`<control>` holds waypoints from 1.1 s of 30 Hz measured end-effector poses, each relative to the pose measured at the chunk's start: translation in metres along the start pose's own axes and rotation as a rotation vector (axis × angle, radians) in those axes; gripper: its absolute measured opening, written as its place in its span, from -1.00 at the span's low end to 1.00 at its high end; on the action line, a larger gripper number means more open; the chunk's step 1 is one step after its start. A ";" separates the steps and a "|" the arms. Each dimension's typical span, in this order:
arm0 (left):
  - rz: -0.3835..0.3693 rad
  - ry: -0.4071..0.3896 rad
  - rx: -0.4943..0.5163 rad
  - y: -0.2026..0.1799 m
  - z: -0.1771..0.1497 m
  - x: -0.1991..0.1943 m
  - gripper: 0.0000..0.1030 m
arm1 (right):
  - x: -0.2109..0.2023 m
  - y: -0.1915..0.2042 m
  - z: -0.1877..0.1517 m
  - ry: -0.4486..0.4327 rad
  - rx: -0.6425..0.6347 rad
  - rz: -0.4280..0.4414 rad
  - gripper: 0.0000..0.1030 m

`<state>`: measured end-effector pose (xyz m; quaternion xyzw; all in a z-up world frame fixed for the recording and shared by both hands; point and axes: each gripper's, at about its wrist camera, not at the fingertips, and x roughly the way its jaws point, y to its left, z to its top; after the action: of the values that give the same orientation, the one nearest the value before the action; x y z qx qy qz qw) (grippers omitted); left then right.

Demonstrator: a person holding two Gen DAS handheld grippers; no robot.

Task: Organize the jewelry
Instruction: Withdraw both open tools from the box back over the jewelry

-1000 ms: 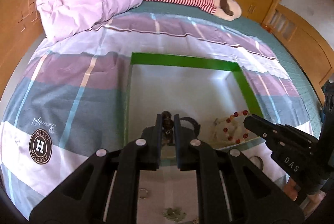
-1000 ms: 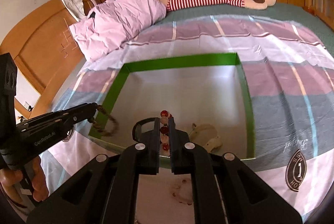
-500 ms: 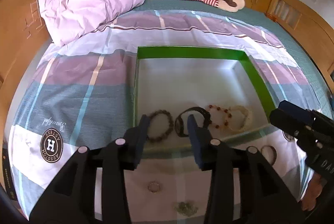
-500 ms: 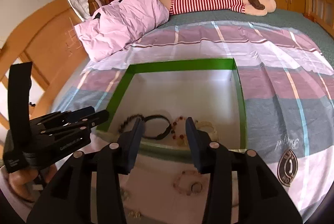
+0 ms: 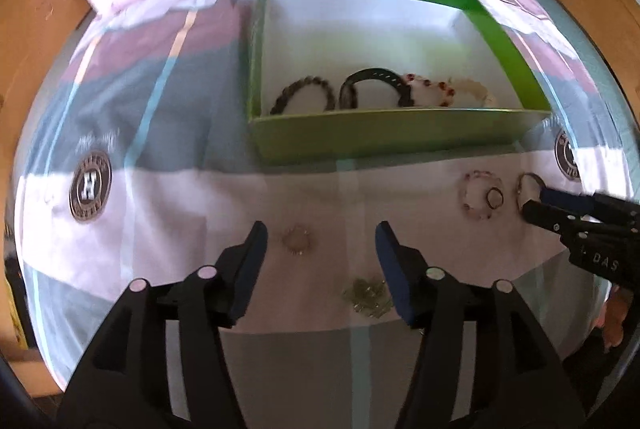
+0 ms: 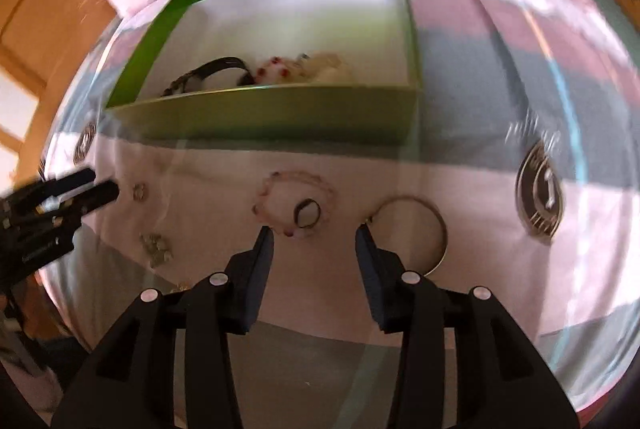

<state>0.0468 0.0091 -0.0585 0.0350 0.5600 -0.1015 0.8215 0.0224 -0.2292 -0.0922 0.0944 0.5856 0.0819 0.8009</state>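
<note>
From the left wrist alone, the brown bead bracelet (image 5: pixel 303 94) shows; left tool (image 5: pixel 320 241) opening, right tool (image 6: pixel 315 243) released, both empty.

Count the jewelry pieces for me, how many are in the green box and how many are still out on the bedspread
In the green box: 4 (dark bead bracelet, black band, red bead bracelet, pale bracelet)
On the bedspread: 6 (pink bead bracelet, dark ring, metal bangle, small pale piece, green cluster, a small gold piece near the right view's bottom)
Total: 10
</note>
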 end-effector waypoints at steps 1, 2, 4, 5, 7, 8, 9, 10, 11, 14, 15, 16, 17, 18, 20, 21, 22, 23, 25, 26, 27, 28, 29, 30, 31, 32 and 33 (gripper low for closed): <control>-0.005 0.001 -0.015 0.002 0.000 -0.001 0.21 | 0.003 -0.003 0.001 0.009 0.017 0.024 -0.16; -0.008 -0.002 -0.023 0.003 0.000 -0.001 0.26 | 0.006 -0.004 0.001 0.018 0.032 0.054 -0.16; -0.008 -0.007 -0.027 0.002 -0.001 -0.003 0.30 | 0.009 0.000 0.001 0.007 0.034 0.063 -0.16; -0.010 -0.005 -0.023 0.001 0.000 -0.002 0.31 | 0.011 0.002 0.002 -0.001 0.029 0.052 -0.16; -0.012 0.006 -0.007 -0.004 -0.002 0.000 0.32 | 0.015 0.007 0.003 -0.007 0.018 0.035 -0.17; -0.010 0.009 -0.002 -0.006 -0.001 0.001 0.34 | 0.019 0.010 0.006 -0.002 0.012 0.028 -0.20; -0.007 0.014 0.004 -0.007 -0.001 0.002 0.35 | 0.023 0.012 0.007 0.003 0.008 0.019 -0.29; -0.004 0.018 0.008 -0.008 -0.001 0.004 0.36 | 0.027 0.014 0.010 0.009 0.004 0.007 -0.35; -0.003 0.023 0.009 -0.008 -0.001 0.005 0.37 | 0.032 0.015 0.012 0.016 0.000 -0.011 -0.46; 0.000 0.030 0.011 -0.007 -0.001 0.006 0.42 | 0.039 0.023 0.013 0.027 -0.030 -0.062 -0.83; 0.002 0.031 0.009 -0.006 -0.001 0.007 0.43 | 0.039 0.025 0.013 0.028 -0.039 -0.072 -0.88; 0.003 0.033 0.006 -0.004 -0.001 0.007 0.44 | 0.037 0.027 0.012 0.026 -0.045 -0.070 -0.89; 0.004 0.036 0.003 -0.003 -0.001 0.007 0.44 | 0.035 0.027 0.012 0.025 -0.049 -0.066 -0.91; 0.005 0.040 -0.001 -0.001 -0.001 0.008 0.45 | 0.033 0.028 0.011 0.025 -0.053 -0.059 -0.92; 0.005 0.049 -0.005 0.000 -0.001 0.010 0.47 | 0.027 0.027 0.009 0.026 -0.054 -0.026 -0.92; 0.005 0.056 -0.003 0.000 -0.002 0.011 0.47 | 0.023 0.025 0.010 0.022 -0.048 -0.013 -0.92; 0.002 0.061 0.002 -0.001 -0.003 0.011 0.48 | 0.016 0.020 0.011 0.008 -0.038 -0.022 -0.92; 0.000 0.065 0.009 -0.002 -0.004 0.012 0.48 | 0.010 0.014 0.013 -0.003 -0.036 -0.048 -0.88; -0.002 0.077 0.039 -0.006 -0.008 0.014 0.49 | 0.005 0.002 0.014 -0.010 -0.030 -0.130 -0.54; -0.004 0.087 0.054 -0.009 -0.011 0.017 0.49 | 0.004 -0.008 0.014 -0.005 -0.008 -0.171 -0.30; -0.007 0.098 0.063 -0.010 -0.014 0.019 0.49 | 0.004 -0.016 0.013 0.002 0.014 -0.188 -0.22; -0.011 0.110 0.070 -0.011 -0.016 0.022 0.49 | 0.007 -0.020 0.012 0.011 0.024 -0.194 -0.22; -0.015 0.123 0.075 -0.011 -0.018 0.025 0.49 | 0.010 -0.024 0.012 0.028 0.031 -0.206 -0.22; -0.017 0.130 0.076 -0.011 -0.020 0.027 0.49 | 0.014 -0.029 0.010 0.049 0.037 -0.217 -0.22; -0.020 0.139 0.076 -0.011 -0.021 0.029 0.49 | 0.018 -0.031 0.009 0.065 0.043 -0.222 -0.22; -0.022 0.145 0.077 -0.011 -0.022 0.031 0.49 | 0.021 -0.036 0.006 0.084 0.054 -0.221 -0.22; -0.024 0.154 0.082 -0.013 -0.024 0.033 0.49 | 0.023 -0.039 0.004 0.096 0.062 -0.216 -0.22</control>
<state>0.0342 -0.0036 -0.0974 0.0695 0.6173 -0.1312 0.7726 0.0342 -0.2612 -0.1220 0.0515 0.6323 -0.0184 0.7728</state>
